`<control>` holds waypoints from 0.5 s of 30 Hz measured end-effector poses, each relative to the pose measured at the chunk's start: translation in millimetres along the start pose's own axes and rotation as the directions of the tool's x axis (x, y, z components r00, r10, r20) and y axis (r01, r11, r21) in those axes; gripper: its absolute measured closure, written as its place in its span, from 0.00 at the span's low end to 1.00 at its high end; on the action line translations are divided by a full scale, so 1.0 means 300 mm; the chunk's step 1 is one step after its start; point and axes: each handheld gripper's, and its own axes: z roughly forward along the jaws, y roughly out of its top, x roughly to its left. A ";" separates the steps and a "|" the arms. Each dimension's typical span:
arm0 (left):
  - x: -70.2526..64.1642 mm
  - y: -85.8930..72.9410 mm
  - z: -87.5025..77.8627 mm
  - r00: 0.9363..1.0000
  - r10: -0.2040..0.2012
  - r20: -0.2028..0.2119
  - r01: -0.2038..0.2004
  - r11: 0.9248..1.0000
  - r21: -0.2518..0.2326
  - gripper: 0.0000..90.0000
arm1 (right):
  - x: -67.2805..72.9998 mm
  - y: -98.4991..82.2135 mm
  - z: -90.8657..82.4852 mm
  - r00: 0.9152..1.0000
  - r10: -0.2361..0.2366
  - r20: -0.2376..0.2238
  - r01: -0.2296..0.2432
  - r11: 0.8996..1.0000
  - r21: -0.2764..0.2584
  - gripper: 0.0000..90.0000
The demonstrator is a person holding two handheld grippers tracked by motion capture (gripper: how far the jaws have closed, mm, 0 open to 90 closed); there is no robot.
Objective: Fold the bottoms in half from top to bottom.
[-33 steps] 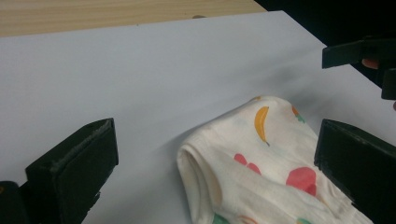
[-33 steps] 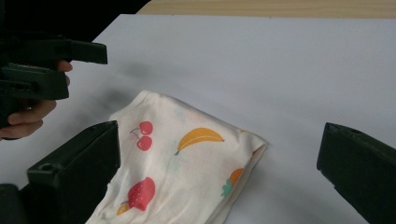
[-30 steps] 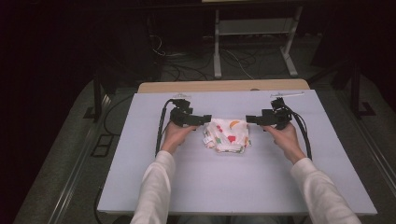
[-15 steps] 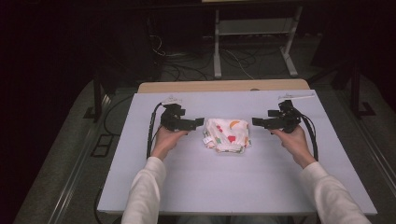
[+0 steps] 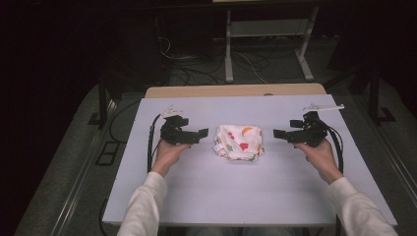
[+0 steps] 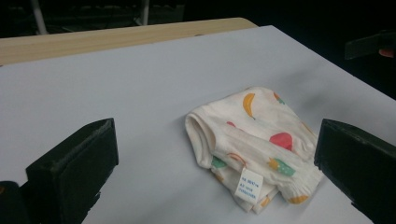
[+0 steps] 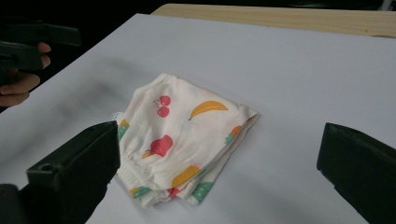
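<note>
Left gripper [image 5: 200,133]: jaws spread wide, nothing btwn them, touching nothing. It sits just left of the folded cloth [image 5: 239,142], jaws pointing toward it, held in the left hand [image 5: 167,153]. In the left gripper view the two black jaws stand far apart at the bottom corners w/ the folded cloth [image 6: 252,144] lying on the table ahead, nearer the right jaw but clear of both.

Right gripper [image 5: 280,133]: also wide open, empty, no contact. It's a bit further off on the cloth's right side, jaws aimed back at it, held in the right hand [image 5: 319,155]. Right gripper view: jaws wide at both bottom corners, folded cloth [image 7: 180,140] ahead, its elastic edge close by the left jaw but whether it touches can't be told.

The cloth is a small white garment w/ fruit print (bananas, cherries, strawberries), folded into a compact bundle, approx. mid-table on the white table cover [image 5: 236,196]. A small white tag [image 6: 247,185] w/ blue print sticks out at its near edge in the left gripper view.

No containers on the table. A thin white strip [image 5: 327,106] lies at the far right edge, well apart from the cloth. Cables trail from each gripper. Wooden table edge [image 5: 236,91] shows beyond the cover. Nothing btwn either gripper and the cloth.
</note>
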 end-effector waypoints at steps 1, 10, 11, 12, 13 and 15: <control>-0.001 -0.003 -0.007 1.000 0.002 0.001 -0.002 1.000 0.003 0.00 | 0.002 -0.003 -0.007 1.000 0.002 0.002 -0.002 1.000 -0.003 0.00; -0.021 -0.036 -0.069 0.999 0.032 -0.007 -0.032 0.999 -0.016 0.00 | 0.018 -0.052 -0.056 1.000 -0.003 -0.002 0.003 1.000 -0.019 0.00; -0.023 -0.041 -0.073 0.999 0.036 -0.009 -0.036 0.999 -0.018 0.00 | 0.019 -0.060 -0.059 1.000 -0.001 -0.004 0.001 1.000 -0.023 0.00; -0.026 -0.047 -0.076 0.999 0.036 -0.011 -0.036 0.999 -0.019 0.00 | 0.021 -0.067 -0.063 1.000 0.003 -0.006 -0.003 1.000 -0.020 0.00; -0.027 -0.053 -0.079 0.999 0.036 -0.011 -0.037 0.999 -0.019 0.00 | 0.022 -0.075 -0.065 1.000 0.000 -0.004 0.000 1.000 -0.021 0.00; -0.032 -0.066 -0.084 0.999 0.035 -0.008 -0.035 0.999 -0.019 0.00 | 0.025 -0.091 -0.070 1.000 0.005 -0.006 -0.005 1.000 -0.021 0.00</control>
